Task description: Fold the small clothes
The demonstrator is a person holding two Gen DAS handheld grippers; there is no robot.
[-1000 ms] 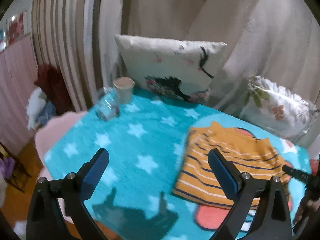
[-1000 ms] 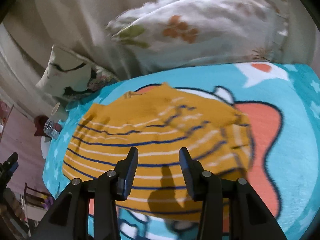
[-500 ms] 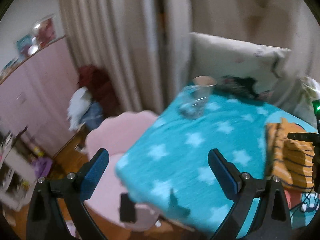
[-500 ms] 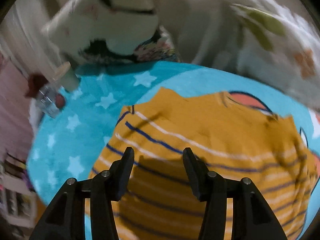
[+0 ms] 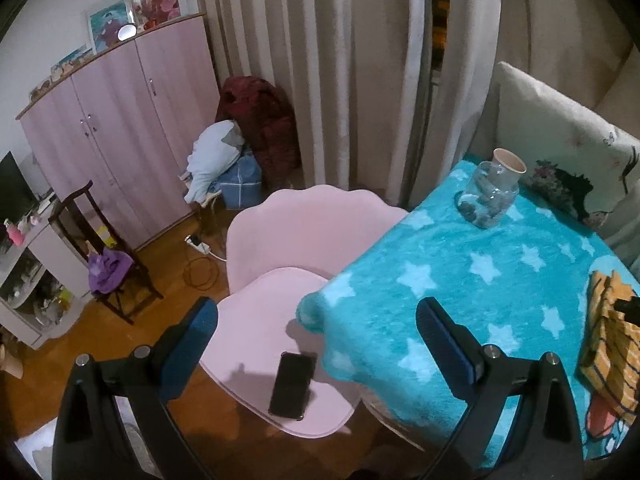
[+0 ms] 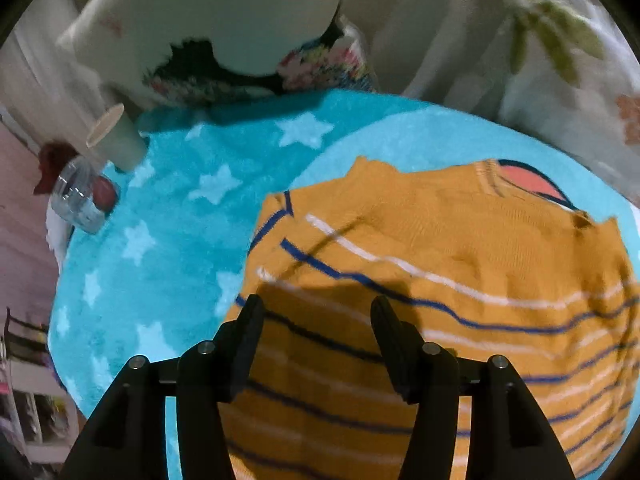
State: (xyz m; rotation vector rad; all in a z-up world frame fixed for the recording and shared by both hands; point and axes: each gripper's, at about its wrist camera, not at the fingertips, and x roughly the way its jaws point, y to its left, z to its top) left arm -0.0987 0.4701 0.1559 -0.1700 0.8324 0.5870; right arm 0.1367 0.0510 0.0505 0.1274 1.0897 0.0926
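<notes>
A folded orange sweater (image 6: 440, 272) with blue and white stripes lies on the turquoise star blanket (image 6: 168, 224). My right gripper (image 6: 318, 332) is open and empty, hovering just above the sweater's near left part. My left gripper (image 5: 316, 344) is open wide and empty, off the blanket's left corner, above a pink chair (image 5: 296, 248). In the left wrist view the sweater (image 5: 608, 328) shows only at the far right edge, well away from the left gripper.
A glass jar (image 5: 488, 196) and a paper cup (image 5: 508, 164) stand at the blanket's far corner; both show in the right wrist view too, jar (image 6: 80, 200) and cup (image 6: 116, 136). Pillows (image 6: 224, 28) line the back. A black phone (image 5: 292, 384) lies on the chair seat.
My left gripper has swung left, away from the sweater, and now faces the chair and room. My right gripper has shifted toward the sweater's left side and its jaws stand wider.
</notes>
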